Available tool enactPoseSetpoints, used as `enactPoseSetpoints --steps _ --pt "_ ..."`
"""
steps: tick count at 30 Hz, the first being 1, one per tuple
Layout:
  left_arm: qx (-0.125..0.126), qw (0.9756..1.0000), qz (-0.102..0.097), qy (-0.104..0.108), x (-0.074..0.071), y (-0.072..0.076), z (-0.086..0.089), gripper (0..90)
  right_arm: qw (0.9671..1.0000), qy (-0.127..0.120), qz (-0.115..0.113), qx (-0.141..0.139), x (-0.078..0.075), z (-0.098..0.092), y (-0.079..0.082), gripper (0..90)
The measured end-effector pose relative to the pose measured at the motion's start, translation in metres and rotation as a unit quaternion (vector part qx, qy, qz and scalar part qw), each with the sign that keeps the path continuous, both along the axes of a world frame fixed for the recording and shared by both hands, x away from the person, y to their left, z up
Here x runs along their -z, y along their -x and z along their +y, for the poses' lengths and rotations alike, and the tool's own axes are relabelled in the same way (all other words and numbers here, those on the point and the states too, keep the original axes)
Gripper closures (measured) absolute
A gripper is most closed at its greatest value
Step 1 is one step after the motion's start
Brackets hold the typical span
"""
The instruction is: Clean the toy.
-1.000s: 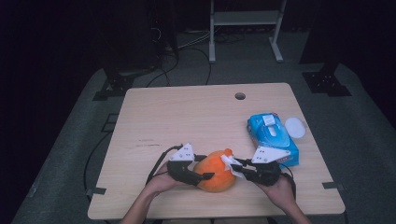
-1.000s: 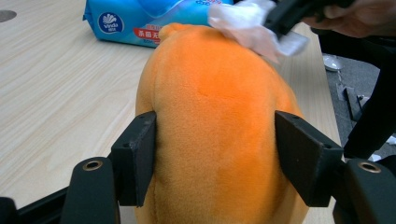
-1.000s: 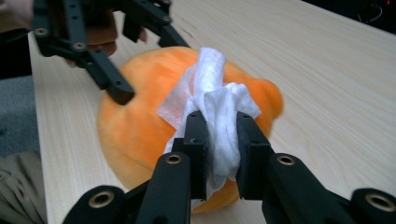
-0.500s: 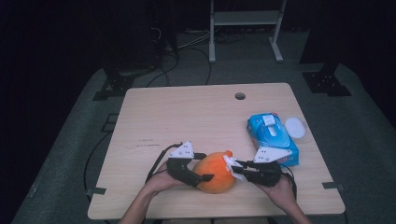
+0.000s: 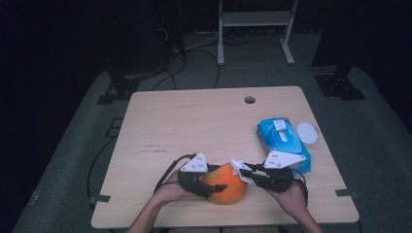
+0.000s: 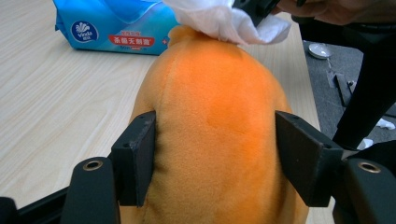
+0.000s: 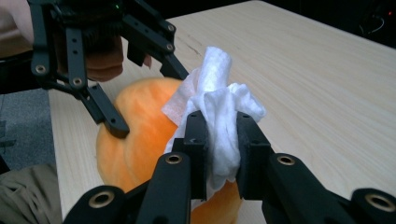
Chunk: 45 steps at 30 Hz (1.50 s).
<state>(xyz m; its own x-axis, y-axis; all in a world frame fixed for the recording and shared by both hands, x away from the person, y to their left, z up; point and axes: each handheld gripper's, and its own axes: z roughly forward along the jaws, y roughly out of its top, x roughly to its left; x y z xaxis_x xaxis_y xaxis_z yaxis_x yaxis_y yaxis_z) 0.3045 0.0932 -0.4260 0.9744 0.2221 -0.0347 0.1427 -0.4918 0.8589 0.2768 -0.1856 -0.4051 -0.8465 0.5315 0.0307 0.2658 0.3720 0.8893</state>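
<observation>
An orange plush toy (image 5: 226,183) lies on the wooden table (image 5: 194,121) near its front edge. My left gripper (image 5: 219,180) comes in from the left. Its jaws have just been closing with the plush between them, and in the left gripper view both pads (image 6: 137,158) press into the plush (image 6: 215,116). From the right, my right gripper (image 5: 243,171) is shut on a crumpled white wipe (image 7: 217,93). The wipe (image 6: 224,21) rests against the top end of the plush (image 7: 135,130).
A blue pack of wipes (image 5: 283,143) lies at the table's right side, just behind my right hand, with a small white round lid (image 5: 307,132) beside it. A cable hole (image 5: 249,100) sits near the far edge. A metal stand (image 5: 255,19) is beyond the table.
The left jaws stood a little wider around the plush half a second ago and now press on it again. Both hands and the plush have hardly shifted.
</observation>
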Motion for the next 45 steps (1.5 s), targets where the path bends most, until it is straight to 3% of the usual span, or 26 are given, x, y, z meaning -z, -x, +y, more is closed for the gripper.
enactPoseSetpoints --steps 8,16,23,30,38,42,45 --pt "-0.007 0.9999 0.011 0.010 0.003 -0.004 0.005 33.1 0.9992 0.008 0.036 0.014 0.015 -0.013 -0.005 76.2" --pt "-0.001 1.0000 0.006 0.005 0.002 -0.003 0.004 32.9 1.0000 0.005 0.008 -0.002 0.001 -0.001 -0.001 76.1" --pt "-0.005 0.9999 0.008 0.006 0.001 -0.003 0.002 32.7 0.9989 0.009 0.044 0.011 0.015 -0.014 -0.005 76.1" --pt "0.004 1.0000 -0.002 -0.003 0.000 0.001 -0.003 32.5 0.9999 -0.003 0.014 0.003 0.000 -0.004 -0.001 76.0" --pt "0.005 1.0000 -0.003 -0.005 -0.002 0.002 -0.005 32.4 0.9995 0.004 0.030 0.010 0.008 -0.012 -0.004 76.1" --pt "0.021 0.9997 -0.010 -0.009 -0.002 0.007 -0.010 32.3 0.9999 -0.006 0.012 0.002 0.000 -0.006 0.001 76.1" --pt "0.021 0.9996 -0.012 -0.011 -0.003 0.008 -0.011 32.2 1.0000 0.003 0.001 -0.004 -0.004 0.000 0.002 76.1"
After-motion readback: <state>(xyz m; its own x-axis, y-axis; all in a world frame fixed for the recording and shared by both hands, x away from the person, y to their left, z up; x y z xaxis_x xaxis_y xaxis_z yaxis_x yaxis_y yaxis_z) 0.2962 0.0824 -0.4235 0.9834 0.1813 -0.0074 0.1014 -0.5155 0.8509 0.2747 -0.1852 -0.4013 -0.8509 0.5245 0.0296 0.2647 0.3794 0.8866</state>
